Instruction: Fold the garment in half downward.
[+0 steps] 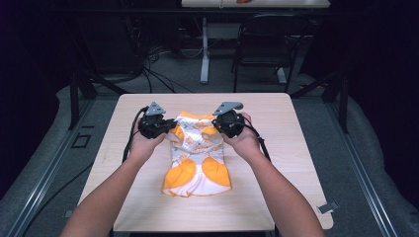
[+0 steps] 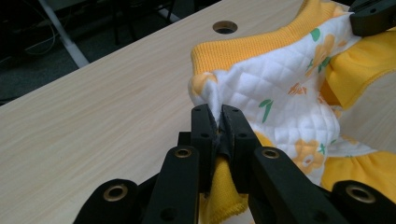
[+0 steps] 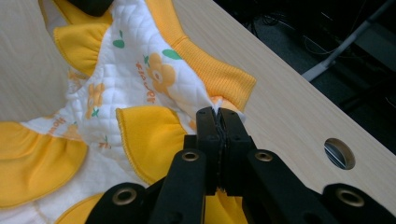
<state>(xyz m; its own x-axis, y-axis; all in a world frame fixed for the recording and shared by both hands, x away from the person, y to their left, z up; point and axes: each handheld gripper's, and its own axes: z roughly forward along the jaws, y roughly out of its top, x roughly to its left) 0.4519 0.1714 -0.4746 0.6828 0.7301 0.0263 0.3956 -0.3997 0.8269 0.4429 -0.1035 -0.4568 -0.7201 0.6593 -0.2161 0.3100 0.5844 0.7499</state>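
Observation:
A small white quilted garment (image 1: 196, 148) with orange flowers, yellow ruffles and a yellow ribbed band lies in the middle of the wooden table (image 1: 276, 123). My left gripper (image 1: 170, 129) is shut on the garment's left top corner, its jaws pinching white quilted fabric (image 2: 280, 88) in the left gripper view. My right gripper (image 1: 216, 127) is shut on the right top corner, beside the ribbed band (image 3: 219, 77). The top part of the garment (image 3: 140, 79) is raised off the table between the two grippers; its lower ruffles rest on the wood.
A round cable hole (image 2: 224, 26) is in the tabletop beyond the garment; another hole (image 3: 339, 153) shows near the right gripper. Behind the table stand a black chair (image 1: 264, 44) and a white table leg (image 1: 204, 49), with cables on the floor.

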